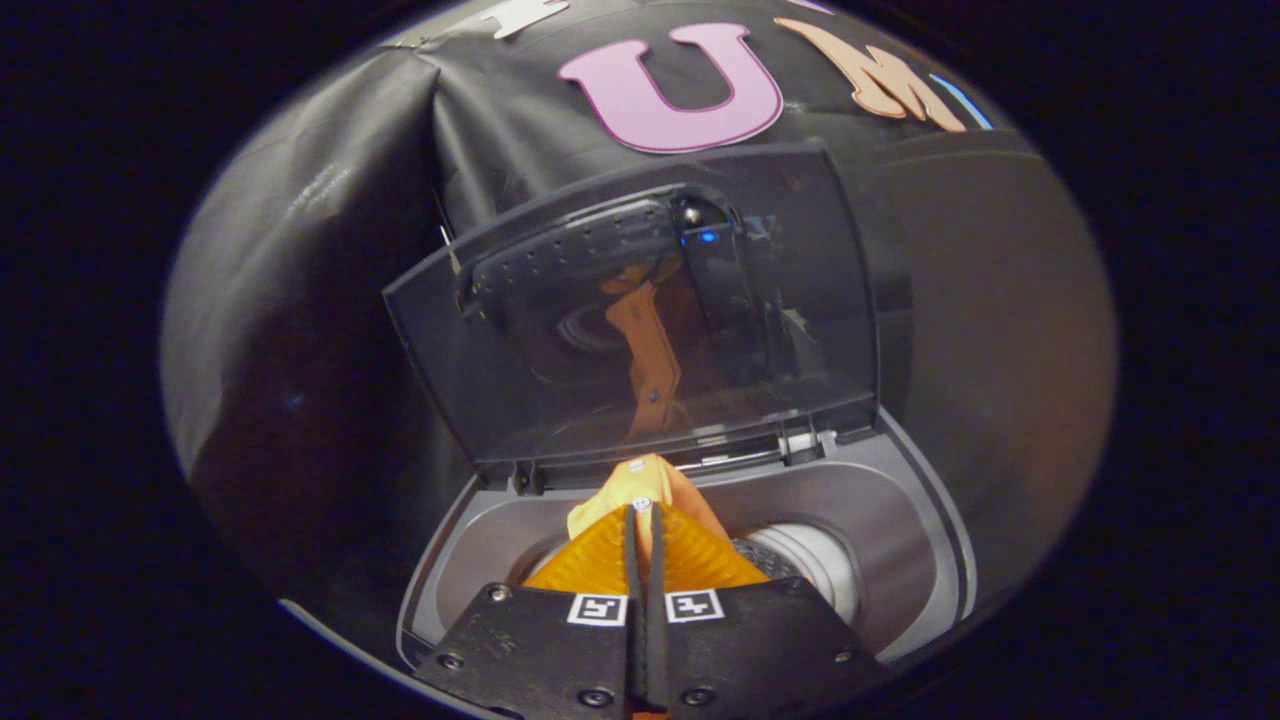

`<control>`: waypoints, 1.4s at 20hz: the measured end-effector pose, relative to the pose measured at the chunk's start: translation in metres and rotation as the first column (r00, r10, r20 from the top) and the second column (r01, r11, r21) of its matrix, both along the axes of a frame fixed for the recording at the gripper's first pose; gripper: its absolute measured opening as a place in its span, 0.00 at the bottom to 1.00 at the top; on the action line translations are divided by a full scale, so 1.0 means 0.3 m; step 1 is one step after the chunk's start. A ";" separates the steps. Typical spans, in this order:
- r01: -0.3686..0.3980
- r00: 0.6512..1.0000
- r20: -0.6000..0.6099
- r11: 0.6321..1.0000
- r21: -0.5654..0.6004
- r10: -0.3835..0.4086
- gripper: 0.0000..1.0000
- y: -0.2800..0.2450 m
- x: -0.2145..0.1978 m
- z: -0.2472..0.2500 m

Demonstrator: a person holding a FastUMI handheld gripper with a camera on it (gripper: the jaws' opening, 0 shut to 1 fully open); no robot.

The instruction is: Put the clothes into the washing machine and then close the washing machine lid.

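Observation:
My gripper (pixel 643 512) is shut on an orange garment (pixel 640 478), with a fold of the cloth pinched between the fingers and sticking out past their tips. It hangs over the round drum opening (pixel 815 560) of a grey top-loading washing machine (pixel 905 545). The machine's dark see-through lid (pixel 640 320) stands upright just beyond the fingers. The glossy lid mirrors the orange garment and the gripper. Most of the drum is hidden under my fingers.
Black booth cloth (pixel 300 330) hangs close behind and to both sides of the machine. The lid's hinge (pixel 760 450) runs along the back rim of the machine top.

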State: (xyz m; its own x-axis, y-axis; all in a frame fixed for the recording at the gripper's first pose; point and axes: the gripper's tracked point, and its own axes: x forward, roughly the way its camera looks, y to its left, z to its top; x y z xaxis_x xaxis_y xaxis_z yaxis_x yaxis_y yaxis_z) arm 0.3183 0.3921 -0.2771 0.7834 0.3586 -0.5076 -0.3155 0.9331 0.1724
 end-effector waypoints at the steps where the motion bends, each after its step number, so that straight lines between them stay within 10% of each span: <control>1: 0.006 1.000 0.002 1.000 -0.012 -0.006 0.00 -0.005 0.006 -0.019; 15: 0.025 0.997 -0.068 0.998 -0.057 -0.029 0.11 -0.026 -0.037 -0.072; 28: -0.035 0.999 0.020 0.986 -0.166 0.039 0.94 0.001 -0.189 0.121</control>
State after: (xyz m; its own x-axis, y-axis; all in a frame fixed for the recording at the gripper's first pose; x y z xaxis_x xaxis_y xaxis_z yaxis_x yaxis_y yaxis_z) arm 0.2618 0.3924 -0.2407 0.7833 0.3001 -0.5444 -0.3522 0.9359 0.0091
